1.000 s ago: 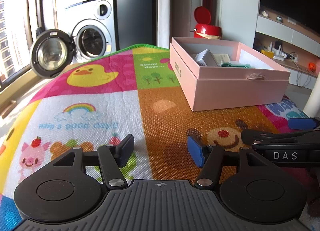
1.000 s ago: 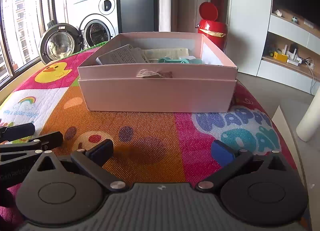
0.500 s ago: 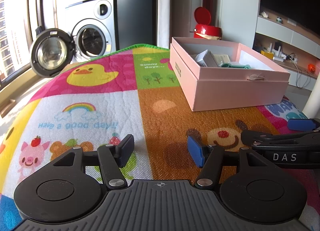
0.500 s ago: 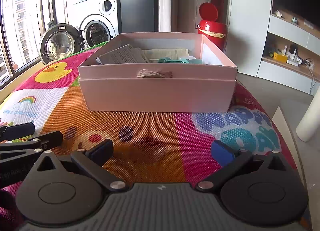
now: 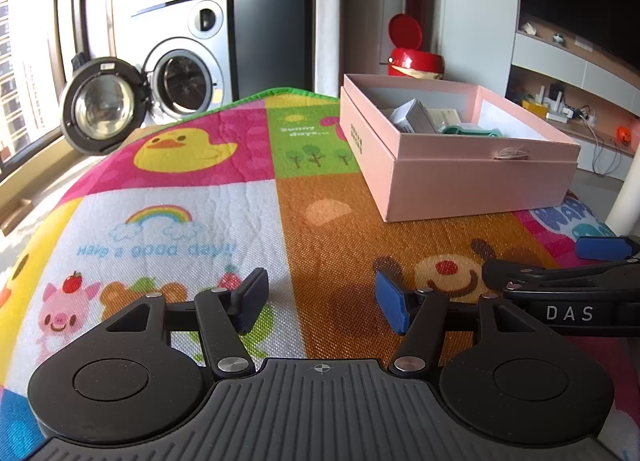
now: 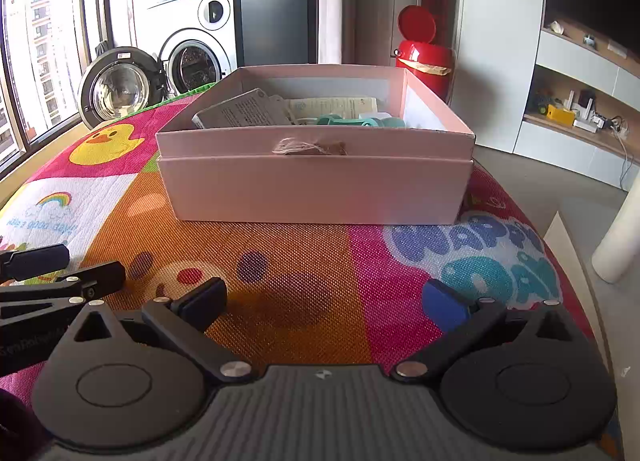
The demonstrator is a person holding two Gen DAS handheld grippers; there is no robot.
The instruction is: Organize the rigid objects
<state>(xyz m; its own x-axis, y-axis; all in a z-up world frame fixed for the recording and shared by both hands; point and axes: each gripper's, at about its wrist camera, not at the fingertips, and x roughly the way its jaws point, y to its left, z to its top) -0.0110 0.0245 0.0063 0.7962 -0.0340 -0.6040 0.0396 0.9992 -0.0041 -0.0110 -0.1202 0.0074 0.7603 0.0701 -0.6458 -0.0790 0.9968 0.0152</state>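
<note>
I see the pink box (image 6: 316, 185) ahead of my right tool (image 6: 324, 301), well apart; both tools, the left tool (image 5: 320, 301) too, are open and empty over the mat (image 5: 180, 221).

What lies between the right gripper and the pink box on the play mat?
Nothing but bare play mat: in the right wrist view, only its orange and pink print separates the right gripper from the pink box.

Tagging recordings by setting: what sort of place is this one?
Most likely a home, an open living and laundry area: a washing machine with its door open, a children's play mat, and wall shelving with small household items.
</note>
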